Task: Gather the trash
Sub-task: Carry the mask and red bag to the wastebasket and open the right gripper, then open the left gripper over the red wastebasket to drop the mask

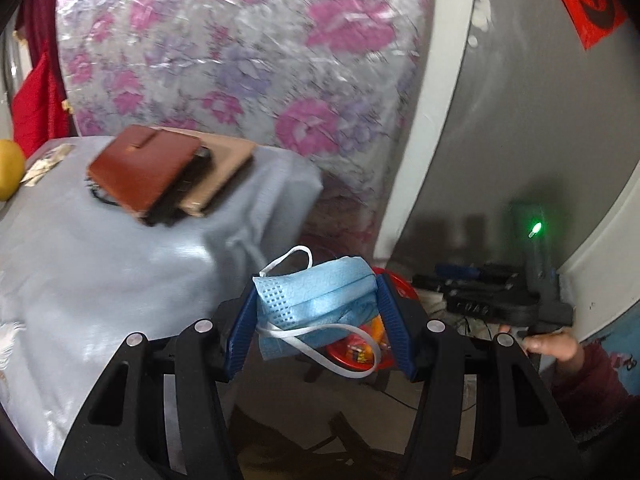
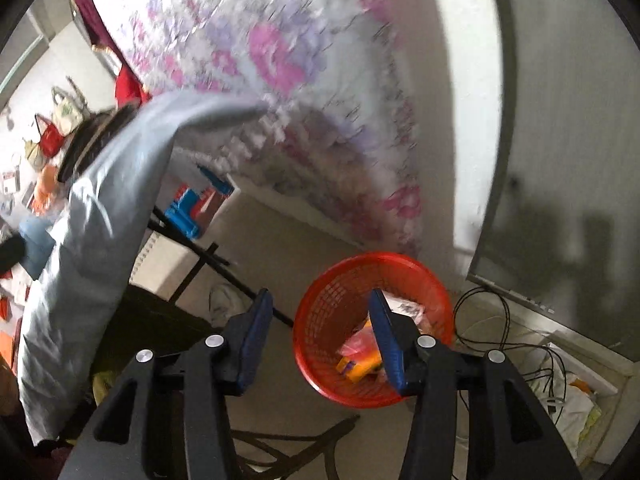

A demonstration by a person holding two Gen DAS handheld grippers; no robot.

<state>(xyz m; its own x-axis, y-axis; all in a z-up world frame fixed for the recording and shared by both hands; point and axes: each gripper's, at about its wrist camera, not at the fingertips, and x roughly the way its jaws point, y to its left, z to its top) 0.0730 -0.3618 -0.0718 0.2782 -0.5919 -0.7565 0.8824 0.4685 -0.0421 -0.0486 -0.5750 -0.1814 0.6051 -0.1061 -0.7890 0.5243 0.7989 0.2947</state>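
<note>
A light blue face mask [image 1: 320, 284] with white ear loops sits between the blue pads of my left gripper [image 1: 316, 300], which is shut on it. It hangs past the table's corner, above the red mesh basket [image 1: 400, 286]. In the right wrist view the same red basket [image 2: 320, 320] stands on the floor just below. My right gripper [image 2: 320, 300] is open over its rim, with nothing between the fingers. An orange wrapper [image 2: 360, 360] and pale crumpled paper [image 2: 408, 308] lie inside the basket.
A table under a grey-blue cloth [image 1: 100, 260] carries a brown wallet [image 1: 148, 164] and a yellow fruit [image 1: 6, 168]. A floral sheet [image 1: 240, 40] hangs behind. Cables [image 2: 500, 320] run on the floor right of the basket. A hand in a dark red sleeve [image 1: 556, 346] shows at the right.
</note>
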